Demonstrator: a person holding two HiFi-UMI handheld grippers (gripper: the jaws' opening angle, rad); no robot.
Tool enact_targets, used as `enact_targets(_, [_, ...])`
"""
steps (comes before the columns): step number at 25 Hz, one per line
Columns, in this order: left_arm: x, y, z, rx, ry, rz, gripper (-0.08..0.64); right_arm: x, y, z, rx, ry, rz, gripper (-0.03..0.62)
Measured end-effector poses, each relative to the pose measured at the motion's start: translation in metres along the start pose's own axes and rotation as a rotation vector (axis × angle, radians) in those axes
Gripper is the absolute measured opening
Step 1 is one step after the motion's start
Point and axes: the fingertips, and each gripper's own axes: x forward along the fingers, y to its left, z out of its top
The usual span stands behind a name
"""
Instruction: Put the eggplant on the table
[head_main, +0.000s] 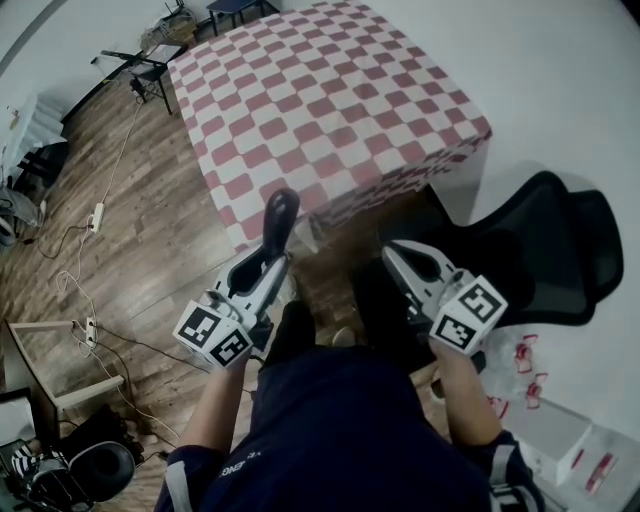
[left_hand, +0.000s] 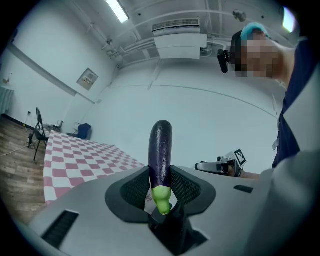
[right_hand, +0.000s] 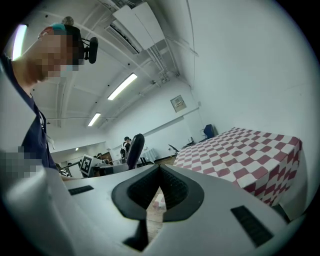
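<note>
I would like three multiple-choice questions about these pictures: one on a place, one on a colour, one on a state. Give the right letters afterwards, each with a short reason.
1. Where is the long dark purple eggplant?
A) on the table
B) between the left gripper's fingers
C) on the floor

2. What colours are the checks on the square cloth-covered table?
A) blue and yellow
B) green and black
C) red and white

3. How do the right gripper's fingers stand?
A) closed, nothing between them
B) closed on the eggplant
C) wide open

Answers:
1 B: the left gripper view shows its green stem end clamped between the fingers.
2 C: the head view shows red and white squares.
3 A: the right gripper view shows the fingers meeting, with nothing held.
</note>
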Motion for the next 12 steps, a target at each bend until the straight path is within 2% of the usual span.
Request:
enact_targets(5, [0.025, 0.055, 0.015, -0.012, 0.008, -0.012, 0.146, 0.047, -0.03, 0.006, 0.029, 0.011, -0.035, 0.01])
enact_targets(12, [0.047, 0.162, 0.041, -0.047, 0.038, -0.009, 0.146, 0.17, -0.042, 0.025, 0.045, 0.048, -0.022, 0.011])
